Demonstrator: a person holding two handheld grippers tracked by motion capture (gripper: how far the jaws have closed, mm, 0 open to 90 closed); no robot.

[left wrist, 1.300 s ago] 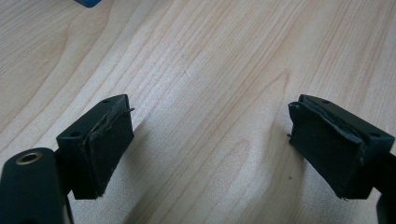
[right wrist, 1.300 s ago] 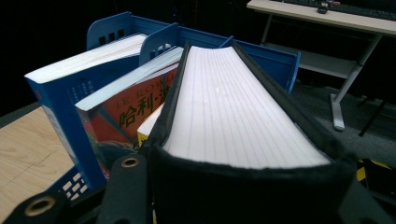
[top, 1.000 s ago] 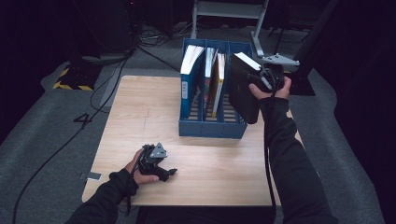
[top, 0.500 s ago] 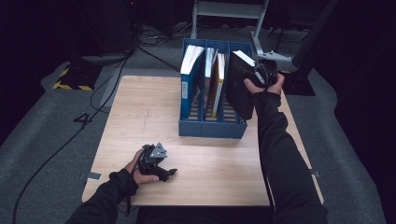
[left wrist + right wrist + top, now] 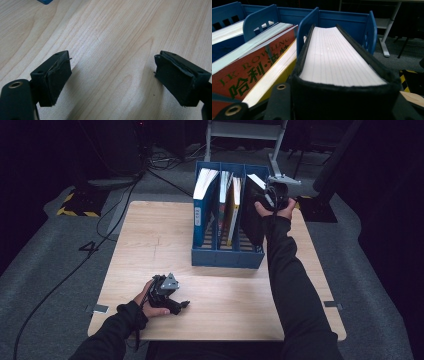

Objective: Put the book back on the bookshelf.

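1. High view. The right gripper (image 5: 274, 196) grips a black book (image 5: 253, 215) by its spine end and is lowering it into the rightmost slot of the blue rack (image 5: 227, 257). The book's lower part is already between the slot walls, below and ahead of the gripper. The left gripper (image 5: 167, 296) lies on the table (image 5: 150, 235), near the front edge, well apart from the rack. Compared with the frame a second ago, the book hung tilted outside the rack's right wall; it now stands nearly upright inside the slot, and the right hand has come in toward the rack and lower. The left hand has not moved.

2. Left gripper view. The jaws stand wide apart with nothing between them, only bare table beneath.

3. Right gripper view. The jaws are clamped on the black book (image 5: 337, 62); its white page edges run straight ahead from the gripper into the end slot (image 5: 368, 32). To the gripper's left, a red book (image 5: 254, 65) fills the neighbouring slot.

4. Step in hand, as judged: insertion. The next move calls for sinking the book straight down until it seats, keeping it clear of the divider, then releasing.
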